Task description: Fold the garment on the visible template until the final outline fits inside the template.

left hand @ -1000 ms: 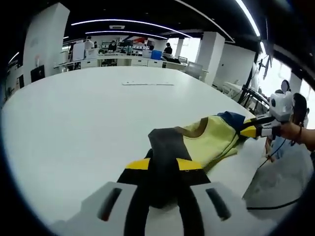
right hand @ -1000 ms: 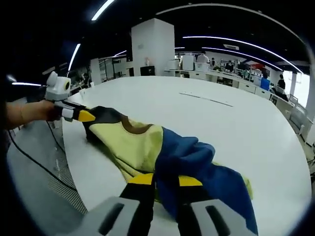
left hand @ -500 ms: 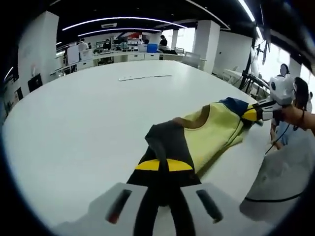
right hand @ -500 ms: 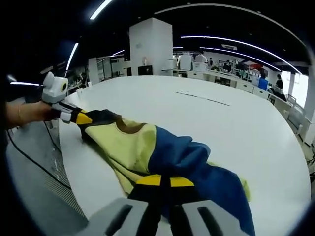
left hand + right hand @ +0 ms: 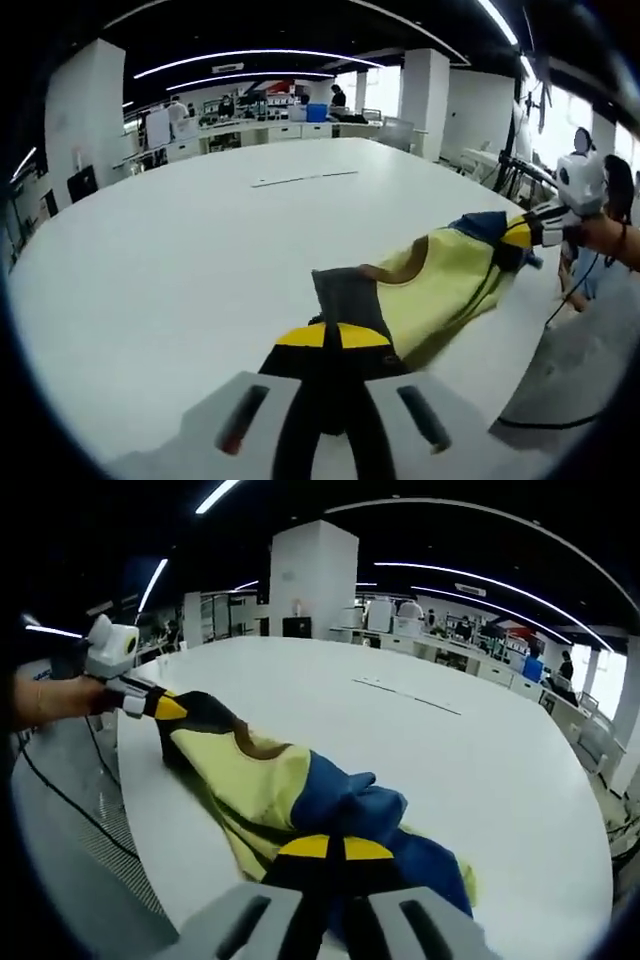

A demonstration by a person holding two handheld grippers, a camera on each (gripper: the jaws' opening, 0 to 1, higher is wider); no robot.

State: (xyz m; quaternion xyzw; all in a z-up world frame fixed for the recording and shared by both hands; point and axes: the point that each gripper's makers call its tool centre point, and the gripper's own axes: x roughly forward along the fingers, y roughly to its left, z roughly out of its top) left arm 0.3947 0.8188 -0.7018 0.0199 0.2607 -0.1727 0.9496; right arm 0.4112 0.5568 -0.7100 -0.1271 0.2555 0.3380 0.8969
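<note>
Here, a soft, limp garment [image 5: 440,285] is held stretched over the white table [image 5: 180,250], left gripper [image 5: 333,335] and right gripper [image 5: 335,847] clamped on opposite ends.

The garment [image 5: 290,785] lies on the table [image 5: 480,740], near its edge.

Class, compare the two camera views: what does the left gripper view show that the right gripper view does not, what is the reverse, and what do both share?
Left gripper view alone: the left gripper shut on the garment's grey part.

Right gripper view alone: the right gripper shut on the blue part, and a white pillar.

Both: the yellow garment stretched between the two grippers near the edge of the white table.
</note>
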